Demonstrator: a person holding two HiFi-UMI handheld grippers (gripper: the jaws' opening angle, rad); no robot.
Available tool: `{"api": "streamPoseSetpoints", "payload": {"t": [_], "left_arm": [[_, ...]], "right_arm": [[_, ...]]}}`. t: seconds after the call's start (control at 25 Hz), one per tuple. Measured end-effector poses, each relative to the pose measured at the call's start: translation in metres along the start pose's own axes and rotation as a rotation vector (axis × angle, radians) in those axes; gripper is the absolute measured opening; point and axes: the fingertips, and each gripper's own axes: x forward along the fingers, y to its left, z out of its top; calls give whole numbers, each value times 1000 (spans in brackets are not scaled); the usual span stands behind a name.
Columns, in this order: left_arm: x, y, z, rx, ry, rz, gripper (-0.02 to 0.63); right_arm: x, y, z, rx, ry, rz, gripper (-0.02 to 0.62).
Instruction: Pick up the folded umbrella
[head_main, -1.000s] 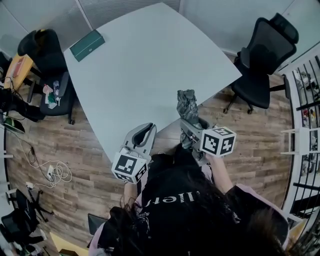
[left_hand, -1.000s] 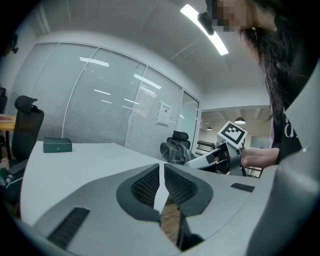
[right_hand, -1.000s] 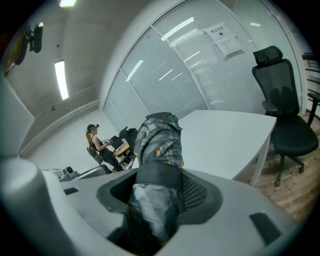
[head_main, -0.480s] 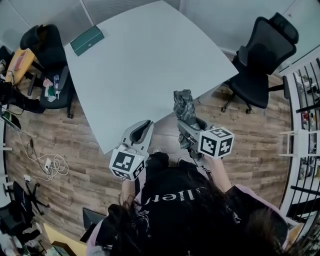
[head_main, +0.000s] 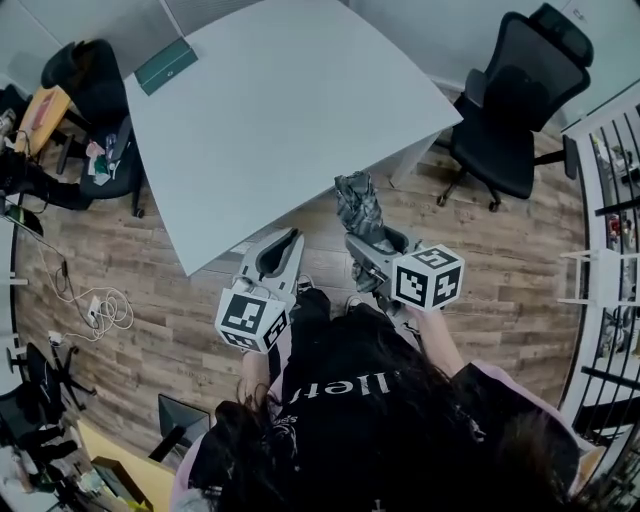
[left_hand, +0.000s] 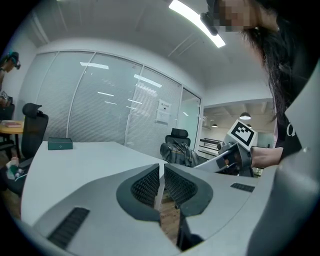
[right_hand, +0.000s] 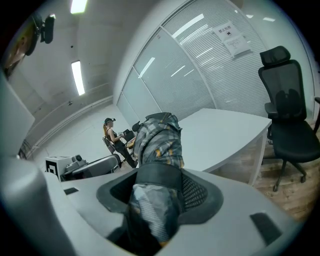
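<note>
The folded umbrella (head_main: 362, 208), wrapped in grey plaid fabric, sticks out forward from my right gripper (head_main: 375, 240), which is shut on its lower part. In the right gripper view the umbrella (right_hand: 157, 145) fills the gap between the jaws of that gripper (right_hand: 160, 186) and rises beyond them. It hangs in the air over the wooden floor, just off the edge of the pale grey table (head_main: 280, 120). My left gripper (head_main: 280, 255) hovers beside it on the left, apart from it, jaws together and empty (left_hand: 161, 172). The left gripper view shows the umbrella (left_hand: 180, 154) off to the right.
A green box (head_main: 166, 66) lies at the table's far left corner. A black office chair (head_main: 510, 110) stands to the right, and another chair with clutter (head_main: 90, 80) to the left. Cables (head_main: 100, 315) lie on the floor at left. A shelf rack (head_main: 610, 200) lines the right side.
Both grippers have drawn back from the table together, with the umbrella still in the right one. The table edge now lies farther ahead and more wooden floor shows beneath the grippers.
</note>
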Motion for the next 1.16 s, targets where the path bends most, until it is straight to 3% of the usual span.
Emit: {"api": "streamPoseSetpoints", "payload": {"t": [0.36,1.16], "left_arm": [[-18,-46,-10,23,-7,45,44],[-23,-87,-15,47,-17,72,44]], "right_arm": [[-29,-1,-25,-30,8,49,239],[-55,-5,-39,-75,17,92,239]]}}
